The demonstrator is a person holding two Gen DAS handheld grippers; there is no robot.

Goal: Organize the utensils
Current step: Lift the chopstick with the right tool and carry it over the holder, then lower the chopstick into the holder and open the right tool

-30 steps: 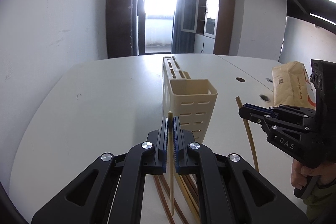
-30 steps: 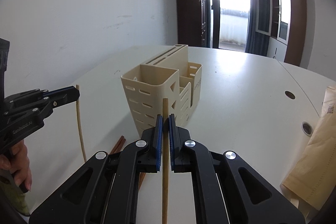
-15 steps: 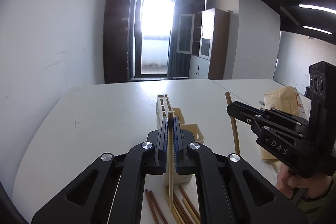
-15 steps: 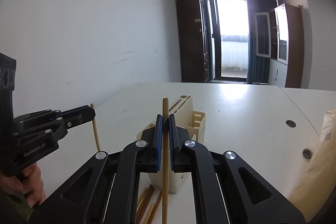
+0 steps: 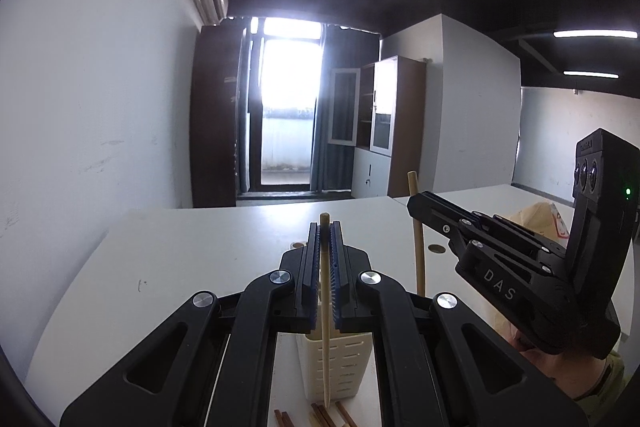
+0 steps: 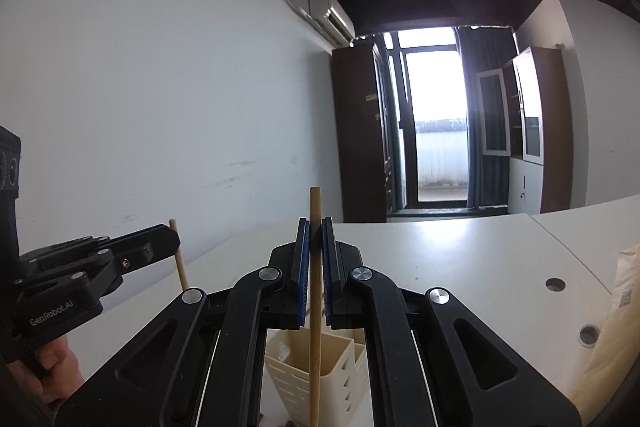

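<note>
White-walled room, glazed door at the far end, wooden cabinets beside it. Worktop (image 5: 192,251): white, broad, cable holes toward its right edge. Utensil holder (image 6: 320,371): cream, slotted, compartmented, standing near the worktop's near edge, below both grippers. Brown paper bag (image 6: 612,327): at the right edge. Left gripper (image 5: 325,259): fingers closed on a pale chopstick (image 5: 325,307), held upright, tip hanging in front of the holder. Right gripper (image 6: 315,263): fingers closed on a darker bamboo chopstick (image 6: 315,307), upright over the holder. Loose brown chopsticks (image 5: 320,415): on the worktop at the holder's foot.
</note>
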